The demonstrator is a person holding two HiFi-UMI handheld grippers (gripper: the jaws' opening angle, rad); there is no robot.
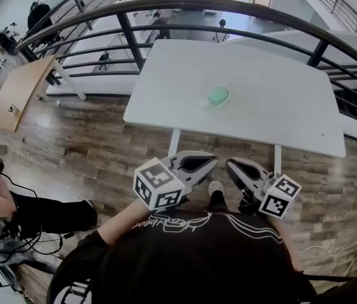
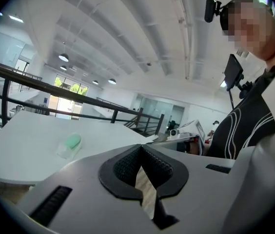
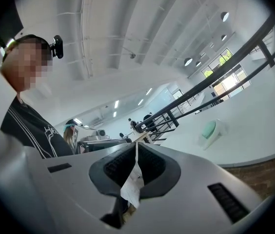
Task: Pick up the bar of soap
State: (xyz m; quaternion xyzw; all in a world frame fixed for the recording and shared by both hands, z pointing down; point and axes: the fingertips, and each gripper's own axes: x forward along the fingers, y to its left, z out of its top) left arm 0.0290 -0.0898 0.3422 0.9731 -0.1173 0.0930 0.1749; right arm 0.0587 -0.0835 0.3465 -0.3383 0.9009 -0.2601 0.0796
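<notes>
A pale green bar of soap (image 1: pixel 218 95) lies in a clear dish near the front middle of a white table (image 1: pixel 273 68). Both grippers are held low in front of the person's chest, short of the table's near edge and well apart from the soap. My left gripper (image 1: pixel 207 161) is shut with nothing in it, and my right gripper (image 1: pixel 232 165) beside it is likewise shut and empty. In the left gripper view the soap (image 2: pixel 73 141) sits ahead to the left of the closed jaws (image 2: pixel 141 147). In the right gripper view the soap (image 3: pixel 208 128) lies ahead to the right of the closed jaws (image 3: pixel 136 144).
A dark metal railing (image 1: pixel 185 5) curves behind the table and along its right side. The table's legs (image 1: pixel 175 141) stand on wood-plank floor. A wooden table (image 1: pixel 20 90) stands at far left, and a seated person with cables (image 1: pixel 14 214) is at lower left.
</notes>
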